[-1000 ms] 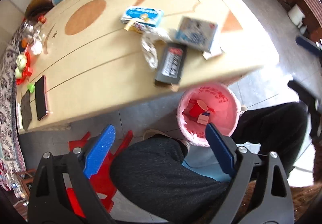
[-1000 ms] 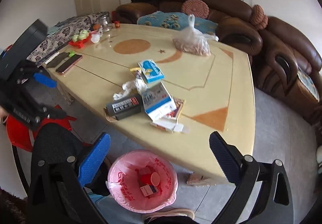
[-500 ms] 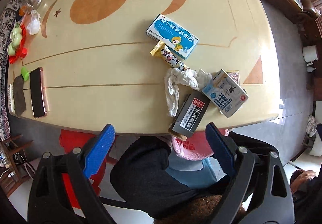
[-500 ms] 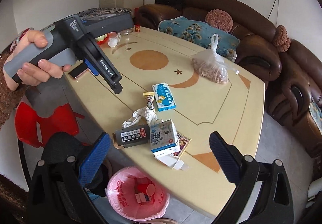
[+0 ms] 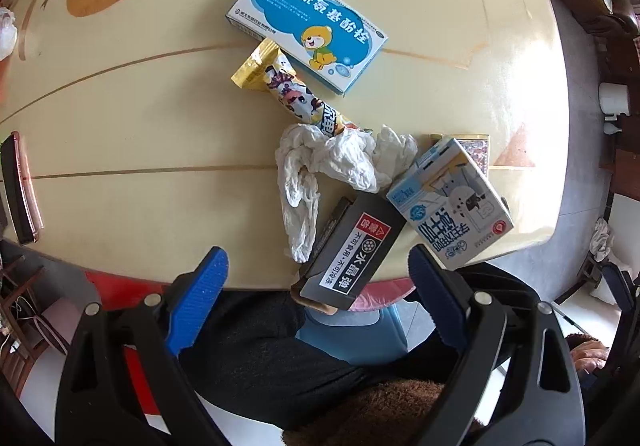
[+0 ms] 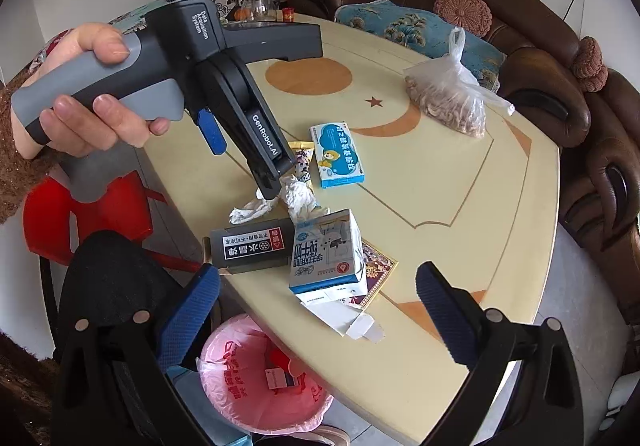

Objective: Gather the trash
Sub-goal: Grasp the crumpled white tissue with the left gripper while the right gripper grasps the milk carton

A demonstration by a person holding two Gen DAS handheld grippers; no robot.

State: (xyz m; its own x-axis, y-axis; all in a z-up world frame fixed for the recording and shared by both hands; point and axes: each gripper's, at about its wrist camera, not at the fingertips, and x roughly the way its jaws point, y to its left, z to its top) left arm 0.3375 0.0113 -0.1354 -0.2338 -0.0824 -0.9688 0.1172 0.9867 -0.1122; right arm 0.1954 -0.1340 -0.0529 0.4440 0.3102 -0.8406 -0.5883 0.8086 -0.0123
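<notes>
Your left tongs hang released over the litter cluster at the near edge of the bench, holding nothing. Right tongs also released and empty, held back above the bin.

Trash all sits on the bench: black box juts past the edge, roughly between the left fingertips in that view. The crumpled tissue touches it, the milk carton leans just beside it, the candy wrapper and blue medicine box lie behind. The pink-lined bin is on the floor, below the bench edge, w/ a few bits already in it.

Risks, as I judge them:
- Black box overhangs. Nudge it w/ one finger before closing and it may tip off the edge, maybe missing the bin.
- Tissue overlaps the box corner. Close there and you could drag the tissue halfway, then drop it on the floor.
- Carton rests close by; sweeping in sideways could knock it over or off the edge.
- Wrapper is flat and thin, so it'll prob slip out of a shallow pinch.
- Phone at the far left edge isn't trash, so keep off it.
</notes>
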